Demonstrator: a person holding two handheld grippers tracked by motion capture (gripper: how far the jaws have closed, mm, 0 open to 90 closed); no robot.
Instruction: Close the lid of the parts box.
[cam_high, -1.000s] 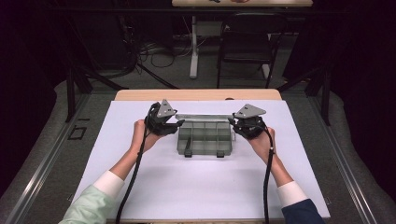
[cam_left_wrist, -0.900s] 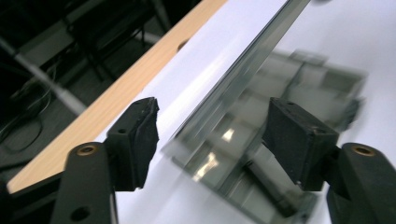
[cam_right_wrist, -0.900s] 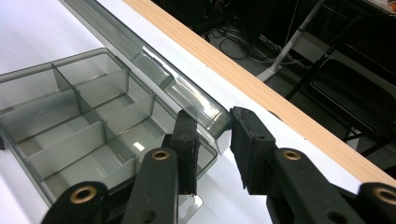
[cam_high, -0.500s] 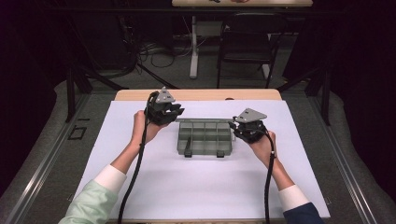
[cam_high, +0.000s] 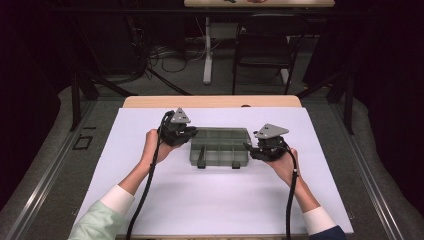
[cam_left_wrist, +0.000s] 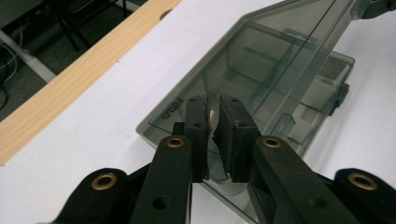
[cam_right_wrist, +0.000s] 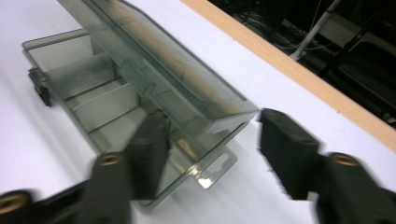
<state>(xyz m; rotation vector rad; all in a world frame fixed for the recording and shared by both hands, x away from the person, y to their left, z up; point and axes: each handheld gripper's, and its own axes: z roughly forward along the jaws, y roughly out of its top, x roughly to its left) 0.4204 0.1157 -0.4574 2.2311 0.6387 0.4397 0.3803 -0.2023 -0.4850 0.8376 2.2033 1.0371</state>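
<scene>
Lid: smoky clear plastic organiser box (cam_high: 220, 146), half raised.
Left gripper (cam_left_wrist: 213, 116): clamped on lid edge (just closed).
Right gripper (cam_right_wrist: 210, 135): just opening, jaws astride lid corner, gripping nothing.
Advice: swing lid gently.

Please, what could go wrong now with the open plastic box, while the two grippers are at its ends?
1. The left gripper pinches only the thin corner of the raised lid, so the lid may slip out or flex.
2. The right gripper has just been opening and straddles its end of the compartment box without pressing; with one end free, the light box could twist or slide on the white table.
</scene>
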